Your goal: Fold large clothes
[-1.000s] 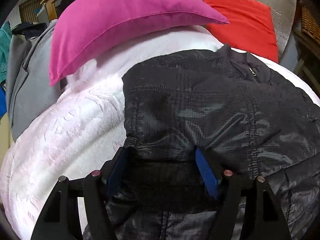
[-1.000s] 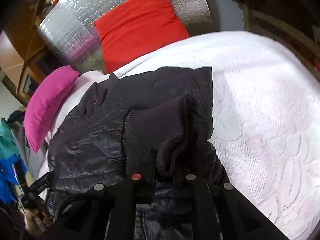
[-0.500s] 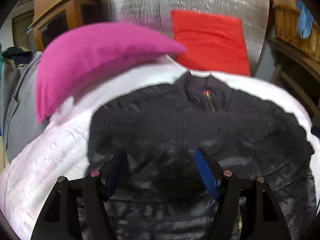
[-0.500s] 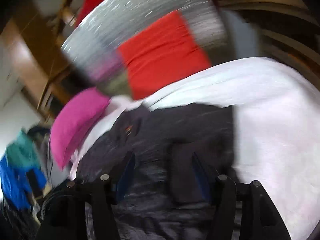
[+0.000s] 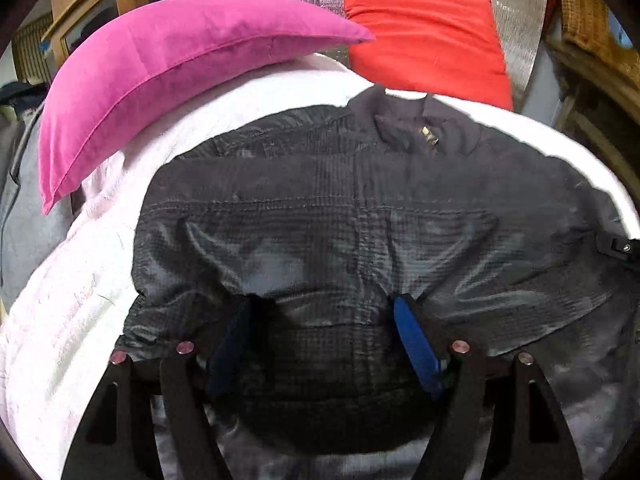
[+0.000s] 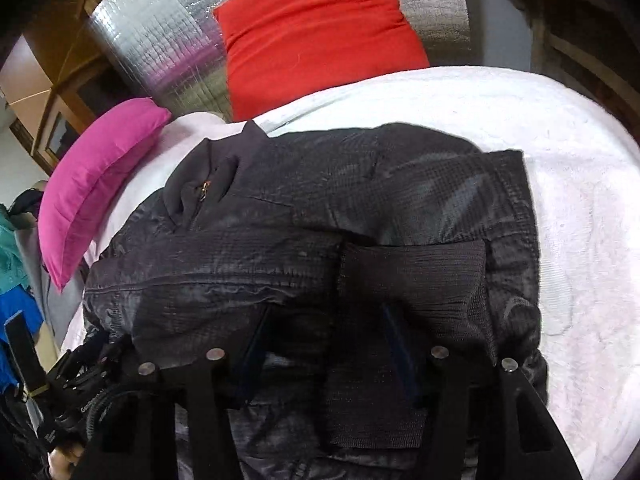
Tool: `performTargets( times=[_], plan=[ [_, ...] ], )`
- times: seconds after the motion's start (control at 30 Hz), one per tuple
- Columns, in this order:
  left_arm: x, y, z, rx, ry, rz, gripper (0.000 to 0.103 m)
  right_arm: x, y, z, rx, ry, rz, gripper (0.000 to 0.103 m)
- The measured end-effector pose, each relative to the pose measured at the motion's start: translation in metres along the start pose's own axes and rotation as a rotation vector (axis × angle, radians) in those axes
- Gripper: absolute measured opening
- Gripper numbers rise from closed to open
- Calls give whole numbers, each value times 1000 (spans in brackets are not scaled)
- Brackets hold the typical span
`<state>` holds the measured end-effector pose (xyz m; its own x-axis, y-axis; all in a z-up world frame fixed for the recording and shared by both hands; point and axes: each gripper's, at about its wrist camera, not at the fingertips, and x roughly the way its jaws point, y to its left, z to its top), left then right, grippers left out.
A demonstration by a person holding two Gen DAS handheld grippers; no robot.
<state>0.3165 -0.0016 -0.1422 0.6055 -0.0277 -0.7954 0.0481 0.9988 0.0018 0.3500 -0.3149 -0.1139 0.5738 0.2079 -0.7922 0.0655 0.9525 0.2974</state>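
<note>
Your black quilted nylon jacket (image 5: 360, 208) lay collar toward twelve o'clock on the white bedspread (image 6: 580, 200). Left gripper (image 5: 324, 336) was opening, right gripper (image 6: 328, 344) closing, neither pinching yet. It looked light, slippery; grip the ribbed hem.

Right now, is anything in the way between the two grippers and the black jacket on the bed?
Nothing visible is. The black jacket lies spread on the white blanket, directly under the left gripper, whose jaws are opening, and the right gripper, whose jaws are closing. The pink pillow and red pillow sit beyond the collar.
</note>
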Motion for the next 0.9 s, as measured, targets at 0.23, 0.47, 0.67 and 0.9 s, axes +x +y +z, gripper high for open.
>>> performTargets(
  times=[0.23, 0.47, 0.67, 0.9],
  plan=[
    [-41, 115, 14, -281, -93, -120, 75, -60, 63, -12, -185, -143, 105, 62],
    [8, 165, 34, -340, 48, -186, 73, -23, 149, -42, -398, -81, 166, 62],
    [64, 150, 59, -272, 169, -203, 44, 33, 165, -70, -490, 62, 73, 62],
    [86, 146, 73, -284, 157, -110, 32, 41, 161, -73, -485, 76, 83, 62]
  ],
)
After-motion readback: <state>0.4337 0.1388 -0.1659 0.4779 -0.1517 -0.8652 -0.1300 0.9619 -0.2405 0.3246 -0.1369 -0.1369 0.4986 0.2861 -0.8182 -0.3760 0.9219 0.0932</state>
